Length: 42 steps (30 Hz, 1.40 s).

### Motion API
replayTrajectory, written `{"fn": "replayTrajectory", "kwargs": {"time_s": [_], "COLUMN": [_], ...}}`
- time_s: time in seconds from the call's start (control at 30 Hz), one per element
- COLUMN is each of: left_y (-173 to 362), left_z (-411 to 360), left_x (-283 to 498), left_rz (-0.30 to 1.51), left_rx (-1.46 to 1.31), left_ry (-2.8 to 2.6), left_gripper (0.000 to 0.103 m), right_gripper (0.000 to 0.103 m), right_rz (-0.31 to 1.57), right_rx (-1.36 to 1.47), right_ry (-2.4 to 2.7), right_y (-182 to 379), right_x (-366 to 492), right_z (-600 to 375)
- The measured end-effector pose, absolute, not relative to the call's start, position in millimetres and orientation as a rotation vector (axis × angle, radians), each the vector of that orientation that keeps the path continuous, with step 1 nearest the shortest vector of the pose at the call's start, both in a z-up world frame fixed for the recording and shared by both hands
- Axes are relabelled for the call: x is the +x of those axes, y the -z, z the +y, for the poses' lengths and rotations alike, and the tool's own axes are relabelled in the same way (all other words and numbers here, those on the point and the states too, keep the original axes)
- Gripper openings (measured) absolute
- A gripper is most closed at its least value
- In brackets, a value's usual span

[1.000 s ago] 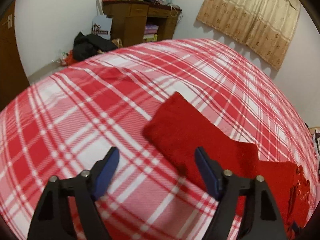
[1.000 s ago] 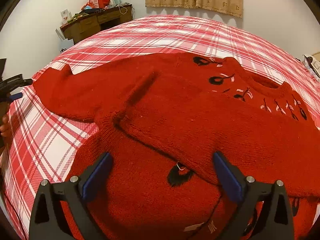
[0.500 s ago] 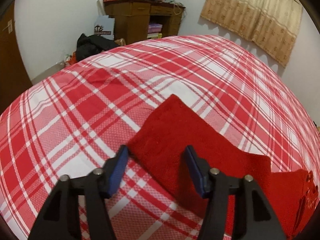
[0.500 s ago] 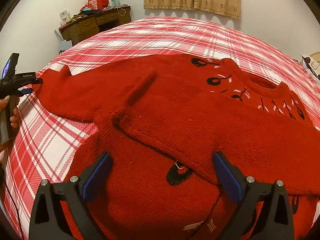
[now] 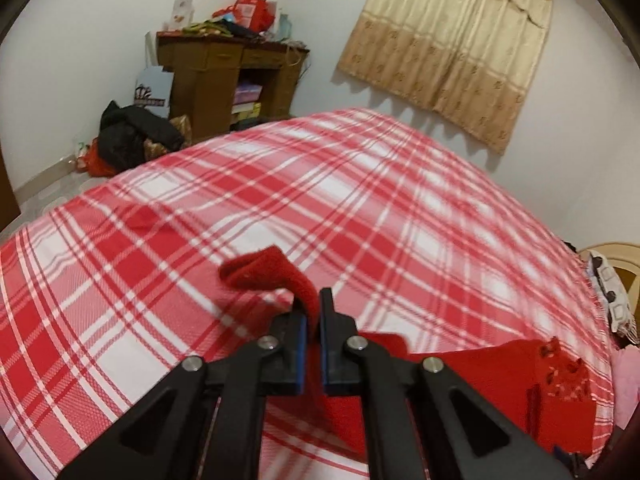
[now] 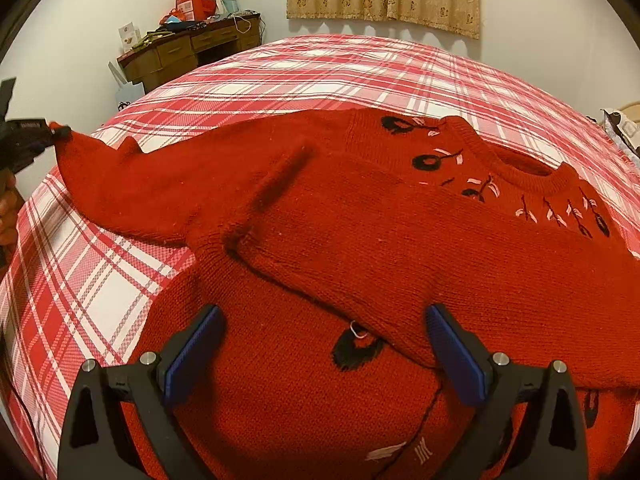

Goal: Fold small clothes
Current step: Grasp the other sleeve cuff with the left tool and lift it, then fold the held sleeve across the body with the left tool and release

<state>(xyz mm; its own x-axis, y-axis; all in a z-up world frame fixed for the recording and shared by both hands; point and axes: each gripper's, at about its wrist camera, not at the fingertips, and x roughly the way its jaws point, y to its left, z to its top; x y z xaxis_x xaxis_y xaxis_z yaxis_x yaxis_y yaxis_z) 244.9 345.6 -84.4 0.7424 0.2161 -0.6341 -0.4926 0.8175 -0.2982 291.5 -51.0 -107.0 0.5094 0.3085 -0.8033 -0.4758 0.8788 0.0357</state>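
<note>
Left wrist: red-plaid bed [image 5: 360,200], wooden desk [image 5: 224,76].

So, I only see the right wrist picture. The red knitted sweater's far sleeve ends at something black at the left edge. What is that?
Observer: That is the left hand-held gripper. Its blue pads are shut on the cuff of the red knitted sweater's sleeve.
Visitor: Is the cuff lying flat?
Observer: No. It is raised off the red-and-white plaid bedsheet, and its tip curls over to the left above the pads.
Visitor: Is there anything on the floor past the bed?
Observer: A heap of black clothing lies beside the brown wooden desk.
</note>
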Motion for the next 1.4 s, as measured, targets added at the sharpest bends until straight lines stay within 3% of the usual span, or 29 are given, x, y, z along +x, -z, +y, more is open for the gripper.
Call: {"fn": "replayTrajectory", "kwargs": {"time_s": [0.27,0.63,1.4], "left_y": [37.1,-12.3,-89.6], "left_z": [315.6,259.2,90.4], "left_x": [242.6,254.4,296.3], "left_rz": [0.561,0.508,0.423], "left_rx": [-0.454,-0.404,-0.346], "left_ry": [-0.307,-0.200,0.097], "left_gripper": [0.005,0.005,0.005], "right_gripper": [0.101,0.101,0.101], "right_rz": [0.930,0.821,0.796], "right_rx": [0.107,0.235,0.360], "right_ry": [-0.498,-0.432,-0.395], "right_y": [74.8,21.2,16.3], "right_x": [296.5,261.4,174.0], "right_z": [-104.8,-181.1,-285.0]}}
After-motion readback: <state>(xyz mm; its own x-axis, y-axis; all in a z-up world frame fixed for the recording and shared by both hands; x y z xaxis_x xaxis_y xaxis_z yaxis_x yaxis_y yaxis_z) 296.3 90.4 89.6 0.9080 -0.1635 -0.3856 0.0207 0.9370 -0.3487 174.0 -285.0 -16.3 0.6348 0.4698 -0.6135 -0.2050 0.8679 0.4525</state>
